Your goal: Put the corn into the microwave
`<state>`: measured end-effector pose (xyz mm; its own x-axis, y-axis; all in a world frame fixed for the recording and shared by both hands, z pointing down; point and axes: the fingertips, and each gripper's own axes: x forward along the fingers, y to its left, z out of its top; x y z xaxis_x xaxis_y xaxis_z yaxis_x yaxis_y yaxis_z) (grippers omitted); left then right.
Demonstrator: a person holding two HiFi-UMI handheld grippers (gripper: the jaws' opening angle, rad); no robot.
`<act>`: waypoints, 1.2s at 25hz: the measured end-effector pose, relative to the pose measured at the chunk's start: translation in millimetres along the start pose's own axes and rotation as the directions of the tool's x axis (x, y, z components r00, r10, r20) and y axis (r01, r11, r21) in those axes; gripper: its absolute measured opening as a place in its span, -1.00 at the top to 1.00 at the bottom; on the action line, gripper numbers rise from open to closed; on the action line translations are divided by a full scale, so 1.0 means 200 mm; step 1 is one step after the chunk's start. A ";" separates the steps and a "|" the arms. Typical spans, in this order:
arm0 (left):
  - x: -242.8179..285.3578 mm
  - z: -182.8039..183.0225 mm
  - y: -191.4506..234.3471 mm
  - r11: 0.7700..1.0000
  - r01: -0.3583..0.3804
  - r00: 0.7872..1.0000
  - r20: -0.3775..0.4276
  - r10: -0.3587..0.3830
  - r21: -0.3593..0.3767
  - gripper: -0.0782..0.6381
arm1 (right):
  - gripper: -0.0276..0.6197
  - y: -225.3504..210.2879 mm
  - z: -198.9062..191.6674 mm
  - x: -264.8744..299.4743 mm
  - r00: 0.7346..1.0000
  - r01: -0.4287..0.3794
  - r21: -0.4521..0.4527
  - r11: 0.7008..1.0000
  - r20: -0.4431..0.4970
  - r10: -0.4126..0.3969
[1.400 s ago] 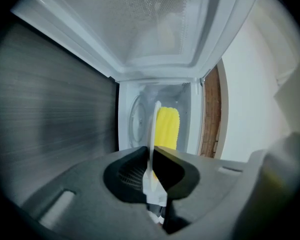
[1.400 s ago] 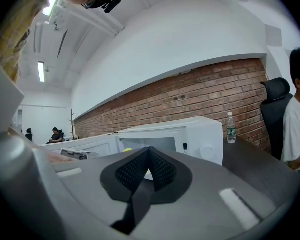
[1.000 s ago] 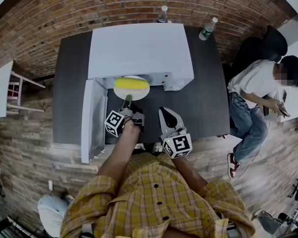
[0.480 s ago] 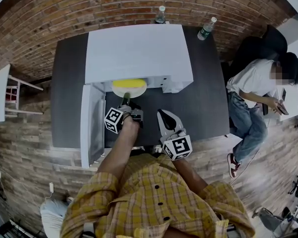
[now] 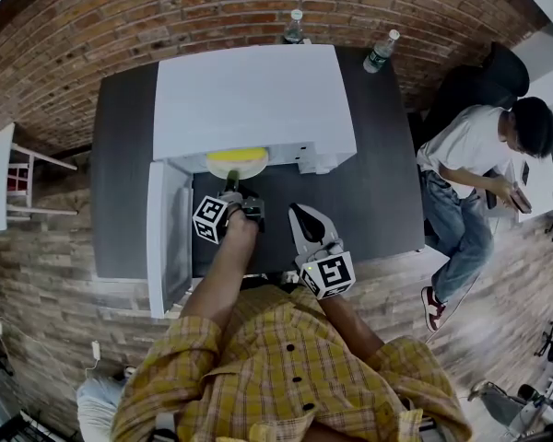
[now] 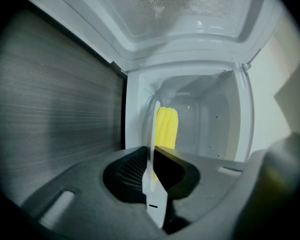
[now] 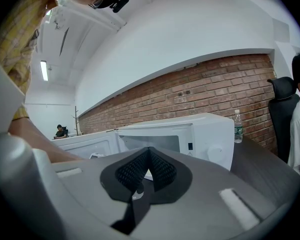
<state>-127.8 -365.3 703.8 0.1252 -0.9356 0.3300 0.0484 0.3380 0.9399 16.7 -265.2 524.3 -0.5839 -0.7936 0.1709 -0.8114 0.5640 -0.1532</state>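
Note:
The yellow corn (image 5: 237,155) lies on a white plate (image 5: 237,168) that is mostly inside the white microwave (image 5: 249,99). My left gripper (image 5: 232,190) is at the oven's mouth, shut on the plate's near rim. In the left gripper view the plate (image 6: 151,149) shows edge-on between the jaws, with the corn (image 6: 166,129) beyond it in the oven cavity (image 6: 210,124). The microwave door (image 5: 166,238) stands open to the left. My right gripper (image 5: 304,221) hovers over the dark table to the right, shut and empty. Its jaws meet (image 7: 149,153) in the right gripper view, facing the microwave (image 7: 200,134).
The microwave sits on a dark table (image 5: 378,182) against a brick wall. Two water bottles (image 5: 295,26) (image 5: 382,52) stand at the table's far edge. A person (image 5: 470,173) sits to the right of the table. A white chair (image 5: 18,173) is at the left.
My left gripper has moved forward with the plate, and the corn now sits deeper inside the microwave. The right gripper has stayed in place.

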 end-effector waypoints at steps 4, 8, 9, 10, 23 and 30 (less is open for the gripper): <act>0.01 0.01 0.02 1.000 -0.011 1.000 0.006 0.011 0.000 0.69 | 0.92 0.00 0.00 0.01 1.000 -0.002 0.000 1.000 0.000 0.002; 0.04 0.01 0.02 1.000 -0.020 1.000 0.014 0.019 0.006 0.70 | 0.92 -0.02 0.00 0.02 1.000 0.002 0.009 1.000 -0.004 -0.002; 0.05 0.01 0.02 1.000 -0.022 1.000 0.017 0.022 0.006 0.71 | 0.92 -0.02 0.00 0.02 1.000 0.002 0.011 1.000 -0.004 -0.002; 0.05 0.01 0.02 1.000 -0.024 1.000 0.020 0.024 0.007 0.71 | 0.92 -0.01 0.00 0.02 1.000 0.002 0.011 1.000 -0.003 -0.002; 0.09 0.00 0.02 0.999 -0.045 0.998 0.034 0.044 0.019 0.73 | 0.92 -0.04 -0.01 0.01 1.000 0.002 0.021 1.000 -0.004 -0.002; 0.12 -0.01 0.01 0.999 -0.052 0.998 0.043 0.052 -0.009 0.71 | 0.92 -0.03 -0.01 0.01 1.000 -0.011 0.010 1.000 -0.009 0.011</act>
<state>-122.7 -387.7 713.3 0.0849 -0.9201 0.3823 0.0507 0.3872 0.9206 20.1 -270.2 527.1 -0.5929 -0.7855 0.1775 -0.8048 0.5701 -0.1652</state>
